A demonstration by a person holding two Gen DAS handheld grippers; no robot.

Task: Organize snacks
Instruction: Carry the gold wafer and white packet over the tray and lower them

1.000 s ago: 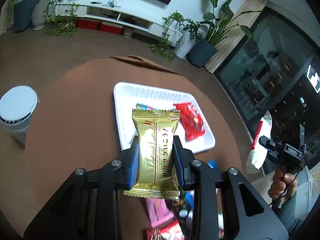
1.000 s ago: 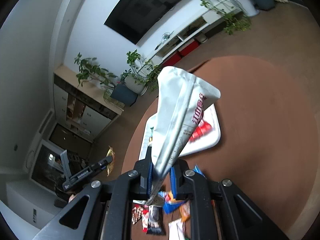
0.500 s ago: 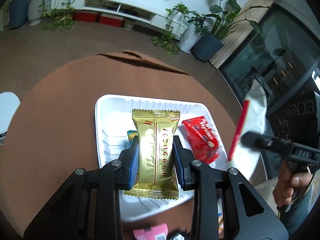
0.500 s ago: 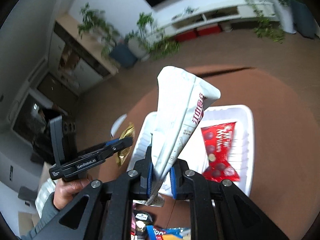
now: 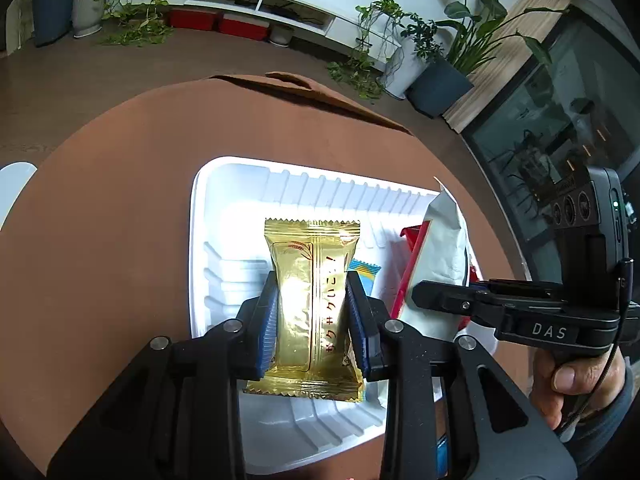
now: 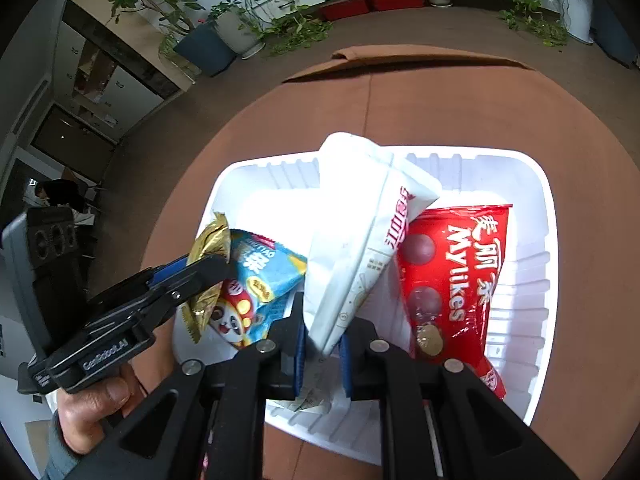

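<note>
1. The left gripper (image 5: 312, 320) clamps the gold pack (image 5: 312, 304) by its long edges, above the tray (image 5: 208, 200).
2. The right gripper (image 6: 322, 356) pinches the white pack (image 6: 360, 232) by its lower end; the pack stands up over the tray's middle.
3. Lower each pack until it lies on the tray floor before letting go; a drop from height may tip a pack over the rim.
4. Set the gold pack on the bare ribbed floor at the tray's left side, clear of the blue pack (image 6: 256, 280).
5. Lay the white pack between the blue pack and the red pack (image 6: 456, 280), not on top of either.
6. Keep the two grippers apart; they work close together over the tray.
7. The right view shows the blue and red packs whole; the left view hides most of both.
8. The left view shows the gold pack's face; the right view shows only its edge.
</note>
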